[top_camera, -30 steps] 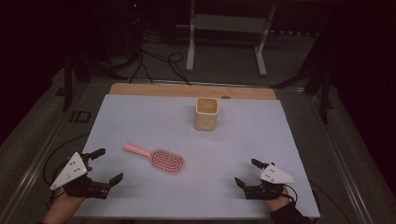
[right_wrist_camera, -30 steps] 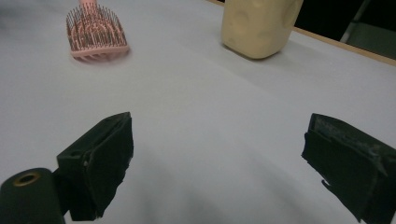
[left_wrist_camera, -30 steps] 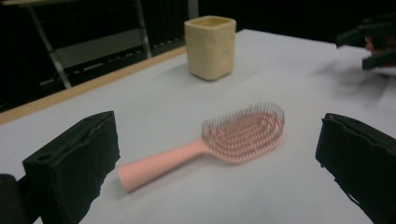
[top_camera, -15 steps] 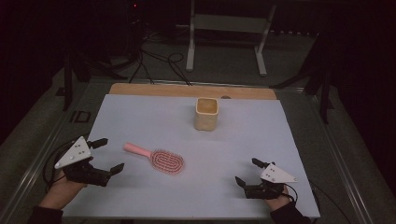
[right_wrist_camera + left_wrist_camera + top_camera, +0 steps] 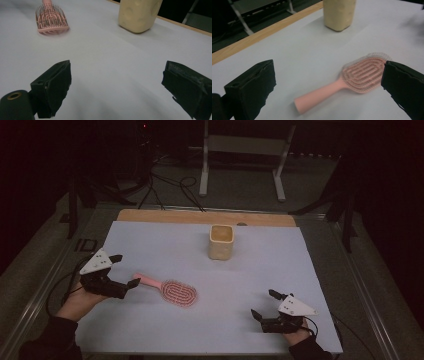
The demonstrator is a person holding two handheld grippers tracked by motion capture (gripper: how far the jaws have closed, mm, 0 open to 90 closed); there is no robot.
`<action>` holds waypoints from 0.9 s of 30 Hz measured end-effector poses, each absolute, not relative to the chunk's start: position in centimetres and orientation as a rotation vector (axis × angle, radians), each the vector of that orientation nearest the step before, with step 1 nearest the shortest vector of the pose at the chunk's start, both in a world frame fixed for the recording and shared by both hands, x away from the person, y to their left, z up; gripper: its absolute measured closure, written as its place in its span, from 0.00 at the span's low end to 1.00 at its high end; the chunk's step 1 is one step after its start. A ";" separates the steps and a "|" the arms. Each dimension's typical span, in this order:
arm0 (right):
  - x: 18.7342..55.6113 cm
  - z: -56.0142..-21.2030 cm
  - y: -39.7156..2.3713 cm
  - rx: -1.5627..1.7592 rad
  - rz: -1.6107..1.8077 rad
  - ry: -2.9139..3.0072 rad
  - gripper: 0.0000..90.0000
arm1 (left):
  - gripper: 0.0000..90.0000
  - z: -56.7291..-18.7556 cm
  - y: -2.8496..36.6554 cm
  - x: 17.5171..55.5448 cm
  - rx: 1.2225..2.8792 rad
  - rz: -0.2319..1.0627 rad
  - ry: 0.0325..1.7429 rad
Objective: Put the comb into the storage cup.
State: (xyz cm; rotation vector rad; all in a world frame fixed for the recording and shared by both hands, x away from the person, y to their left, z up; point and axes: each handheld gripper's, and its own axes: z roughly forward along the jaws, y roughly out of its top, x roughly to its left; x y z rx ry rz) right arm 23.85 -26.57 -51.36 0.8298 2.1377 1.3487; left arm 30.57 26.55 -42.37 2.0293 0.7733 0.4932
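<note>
A pink hairbrush (image 5: 170, 290) lies bristles up on the white table sheet (image 5: 165, 242), its handle pointing left. My left gripper (image 5: 126, 270) stands open right at the handle's end, one jaw on each side of it. In the left gripper view the hairbrush (image 5: 359, 75) lies between and just ahead of the wide-apart jaws of the left gripper (image 5: 328, 77). A cream square cup (image 5: 221, 241) stands upright at the middle back. My right gripper (image 5: 263, 303) rests open near the front right, with nothing between its jaws; its view shows the hairbrush (image 5: 51, 21) and the cup (image 5: 138, 15) farther off.
A wooden strip (image 5: 200, 216) runs along the far edge of the sheet. Behind the table stand a metal frame (image 5: 240, 150) and loose cables (image 5: 170, 185) on the floor. Bare sheet lies between the brush and the right gripper.
My left gripper has moved forward and to the right, up to the end of the brush handle. The right gripper, the brush and the cup have stayed put.
</note>
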 end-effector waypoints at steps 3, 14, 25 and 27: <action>23.8 -51.4 -26.5 0.815 1.350 2.147 0.10 | 0.03 -42.7 26.1 31.4 2.043 0.507 0.770; 24.0 -51.5 -26.3 0.810 1.355 2.156 0.09 | 0.22 -44.0 25.8 34.2 2.064 0.525 0.825; 24.0 -51.4 -26.2 0.798 1.368 2.160 0.10 | 0.47 -45.4 26.0 36.4 2.127 0.541 0.877; 24.0 -51.4 -26.2 0.805 1.374 2.159 0.10 | 0.55 -45.7 26.1 36.8 2.132 0.525 0.905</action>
